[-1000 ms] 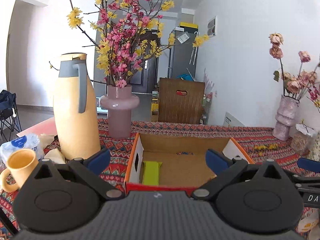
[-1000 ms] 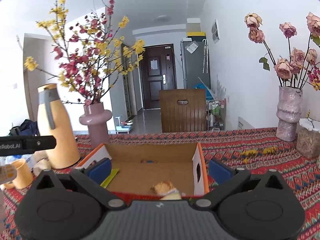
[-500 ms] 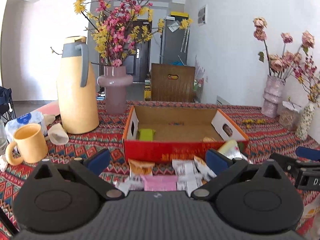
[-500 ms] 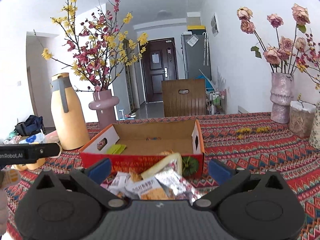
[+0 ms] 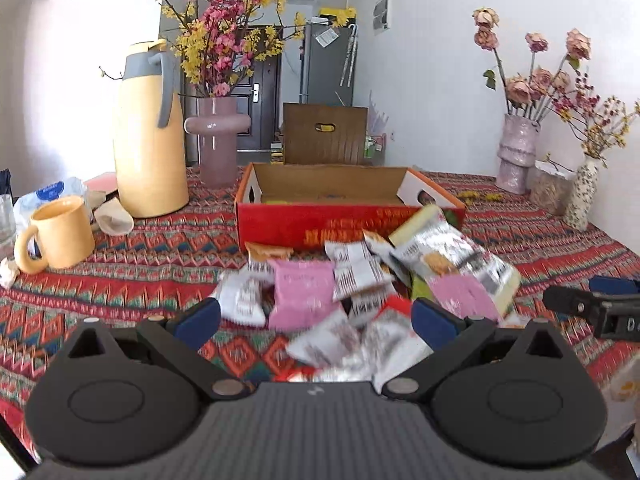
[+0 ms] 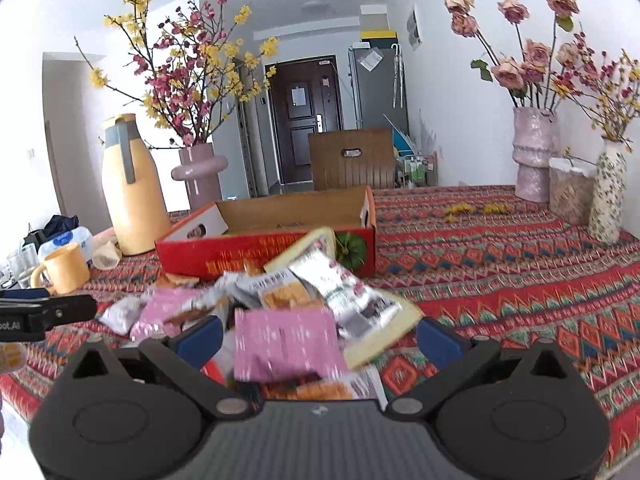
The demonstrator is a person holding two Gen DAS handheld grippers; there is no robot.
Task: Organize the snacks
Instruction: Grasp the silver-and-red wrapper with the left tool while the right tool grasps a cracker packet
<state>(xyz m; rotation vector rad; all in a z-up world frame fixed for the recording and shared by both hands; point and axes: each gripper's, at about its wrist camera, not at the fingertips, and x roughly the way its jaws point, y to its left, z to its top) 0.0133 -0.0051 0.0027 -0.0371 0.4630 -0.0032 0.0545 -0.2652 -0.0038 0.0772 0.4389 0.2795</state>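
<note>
A pile of snack packets [image 5: 360, 288] lies on the patterned tablecloth in front of a red cardboard box [image 5: 340, 228]; the pile also shows in the right wrist view [image 6: 288, 320]. It holds pink packets [image 5: 302, 294], silver packets and a larger silver bag [image 5: 448, 264]. The box [image 6: 256, 252] is open-topped, with a green item seen low inside. My left gripper [image 5: 316, 320] is open and empty over the near side of the pile. My right gripper [image 6: 318, 338] is open and empty above a pink packet [image 6: 286, 344].
A yellow thermos jug [image 5: 148, 132], a pink flower vase [image 5: 218, 136] and a yellow mug [image 5: 60, 232] stand at the left. Vases with dried roses [image 5: 516, 160] and a jar [image 6: 570, 190] stand at the right. A brown chair back [image 5: 324, 134] is behind the table.
Both grippers have pulled back from over the box toward the near side of the table. The snack pile in front of the box has come into view between the fingers.
</note>
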